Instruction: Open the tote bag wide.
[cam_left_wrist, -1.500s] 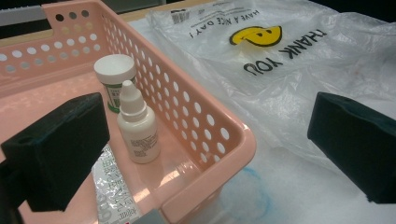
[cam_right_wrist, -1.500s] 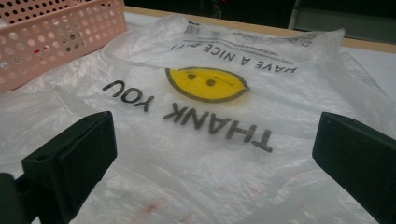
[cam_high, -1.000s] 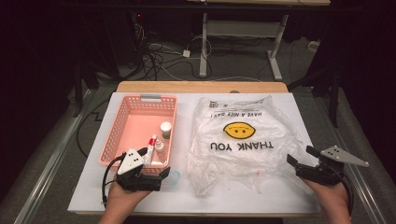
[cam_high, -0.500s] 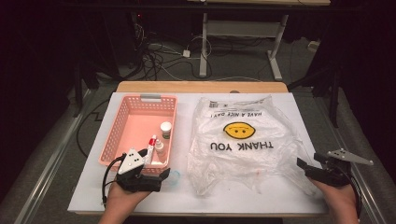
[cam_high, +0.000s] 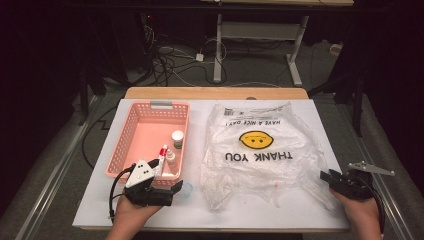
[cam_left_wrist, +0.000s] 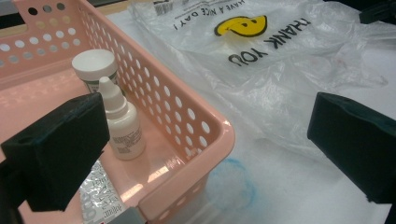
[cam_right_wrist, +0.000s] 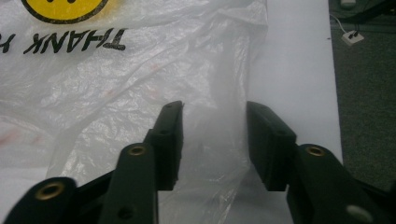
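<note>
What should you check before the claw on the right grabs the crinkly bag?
1. Right gripper open: ok, its jaws stand apart.
2. Plastic bag edge between those jaws: ok, a clear flap lies in the gap in the right gripper view.
3. Jaws already pinching the flap: not ok, not yet closed.
4. Left gripper free to help: ok, open wide and holding nothing, by the pink basket corner.
5. Bottles staying in the basket: ok, the dropper bottle and white-capped jar stand upright inside.
6. Whether the bag's mouth will open: cannot tell.

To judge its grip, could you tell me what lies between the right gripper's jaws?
In the right gripper view, the clear plastic bag's edge lies between the open right gripper's jaws.
</note>
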